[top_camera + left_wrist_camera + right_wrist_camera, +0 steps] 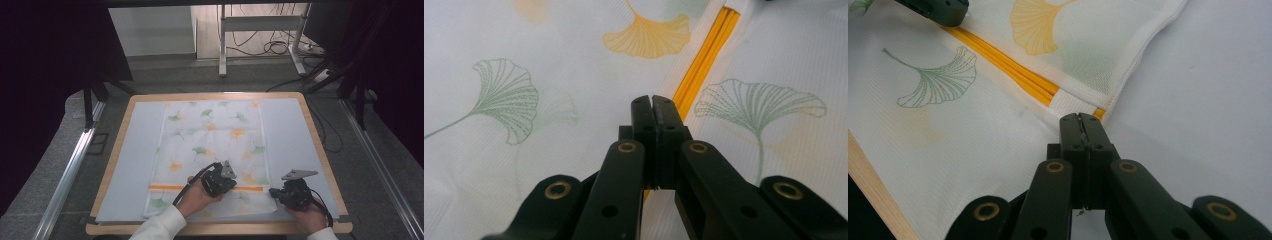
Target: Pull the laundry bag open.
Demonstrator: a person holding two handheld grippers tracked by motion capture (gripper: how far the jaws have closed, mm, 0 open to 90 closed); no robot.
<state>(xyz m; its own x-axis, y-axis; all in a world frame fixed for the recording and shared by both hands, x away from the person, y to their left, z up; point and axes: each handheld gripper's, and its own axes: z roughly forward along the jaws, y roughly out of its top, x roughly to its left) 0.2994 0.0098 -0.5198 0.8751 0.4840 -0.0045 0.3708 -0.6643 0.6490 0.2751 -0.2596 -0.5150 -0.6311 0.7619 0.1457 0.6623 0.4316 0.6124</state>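
A white mesh laundry bag (212,150) printed with green and orange leaves lies flat in the middle of the high view, on a pale mat (135,165) that covers the counter (320,145). An orange zipper (165,187) runs across its lower part, from the bag's left edge toward the right.

The left gripper (218,181) sits over the zipper near the middle of the frame's lower half; in the left gripper view its jaws are pressed together right beside the orange line (704,55), with nothing visibly pinched between them. The right gripper (294,194) rests at the bag's lower right corner, jaws likewise together, their tips just short of the zipper's white end tab (1073,102).

Judging from this, the zipper work has hardly started: both tools are in position, but neither has a firm hold yet. Whether the zipper is open or shut is not clear.
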